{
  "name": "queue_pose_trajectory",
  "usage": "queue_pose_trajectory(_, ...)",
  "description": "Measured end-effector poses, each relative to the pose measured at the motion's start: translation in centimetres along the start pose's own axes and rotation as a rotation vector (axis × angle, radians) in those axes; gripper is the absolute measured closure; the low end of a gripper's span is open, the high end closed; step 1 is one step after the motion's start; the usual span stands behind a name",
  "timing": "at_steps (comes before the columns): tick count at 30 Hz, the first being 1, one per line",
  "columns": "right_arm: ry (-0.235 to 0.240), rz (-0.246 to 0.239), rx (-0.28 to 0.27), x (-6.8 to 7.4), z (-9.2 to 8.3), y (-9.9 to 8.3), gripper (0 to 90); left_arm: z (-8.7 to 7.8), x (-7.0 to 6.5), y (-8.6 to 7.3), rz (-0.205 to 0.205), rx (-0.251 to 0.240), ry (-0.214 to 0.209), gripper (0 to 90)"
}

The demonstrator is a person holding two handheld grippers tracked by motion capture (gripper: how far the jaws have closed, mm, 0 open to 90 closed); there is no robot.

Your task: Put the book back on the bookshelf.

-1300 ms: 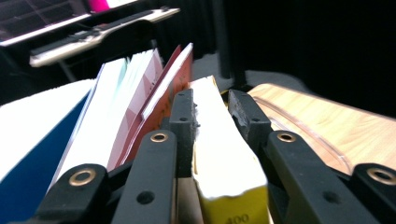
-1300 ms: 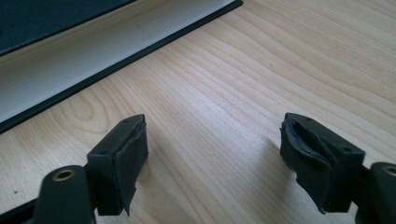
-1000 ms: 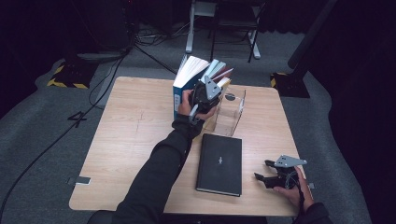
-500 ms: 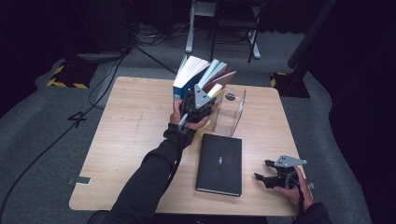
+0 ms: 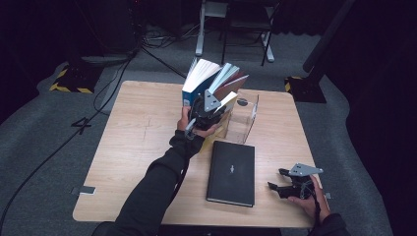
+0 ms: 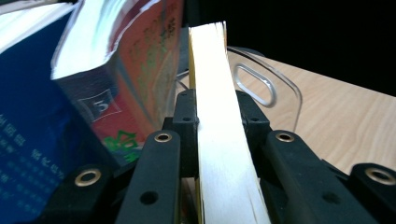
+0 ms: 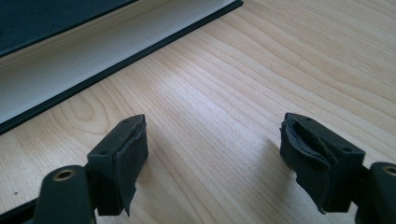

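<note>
Yellow-edged book (image 6: 219,140) is the one in play: it stands on edge at the near end of a leaning row of books, right by the clear plastic holder (image 5: 244,118) at the far middle of the wooden table (image 5: 137,142). The left gripper (image 5: 209,110) has it pinched, and its jaws have just been closing in on it. In the left gripper view the pale page block runs straight up between the two black jaws and the pads press against both sides, so it's a proper clamp and not just hovering around it.

Next to it in the row there's a red-orange paperback (image 6: 135,60) with a "5" on the spine, tilted and touching or nearly touching the held book, and then a fat blue book (image 5: 194,83) leaning the same way. The holder's handle cutout (image 6: 254,84) shows just behind the held book in that view.

The right gripper (image 5: 290,184) sits low over the near right corner of the table, jaws spread wide with bare wood between them and nothing gripped. A black hardcover (image 5: 231,172) lies flat on the table, closed, between the two arms and just to the left of that gripper; its page edge shows in the right gripper view.
</note>
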State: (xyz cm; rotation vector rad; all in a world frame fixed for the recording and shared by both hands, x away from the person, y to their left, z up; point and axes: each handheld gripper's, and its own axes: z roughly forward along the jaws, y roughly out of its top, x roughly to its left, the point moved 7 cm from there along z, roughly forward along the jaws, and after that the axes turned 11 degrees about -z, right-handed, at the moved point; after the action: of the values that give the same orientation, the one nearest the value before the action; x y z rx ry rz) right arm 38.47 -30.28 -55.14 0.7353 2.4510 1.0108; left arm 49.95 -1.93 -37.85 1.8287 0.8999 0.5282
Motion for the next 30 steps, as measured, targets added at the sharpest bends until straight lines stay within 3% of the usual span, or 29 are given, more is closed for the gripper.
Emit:
queue_pose_trajectory(4, 0.0, 0.0, 0.001, 0.0, 0.0, 0.0, 23.6, 0.4, -0.1, 0.3, -0.007, -0.008, 0.017, 75.1)
queue_pose_trajectory(9, 0.0, 0.0, 0.0, 0.0, 0.0, 0.0, 23.6, 0.3, -0.4, 1.9, -0.017, -0.095, 0.044, 75.2)
queue_pose_trajectory(16, -0.001, 0.001, 0.0, 0.0, 0.0, 0.0, 23.6, 1.5, -0.4, 3.6, -0.032, -0.127, 0.086, 75.1)
queue_pose_trajectory(23, 0.0, 0.0, 0.0, 0.0, 0.0, 0.0, 23.6, 3.1, -0.3, 3.5, -0.062, -0.159, 0.109, 75.0)
queue_pose_trajectory(30, 0.0, -0.001, 0.001, 0.0, 0.0, 0.0, 23.6, 4.4, -0.2, 2.2, -0.12, -0.165, 0.131, 74.9)
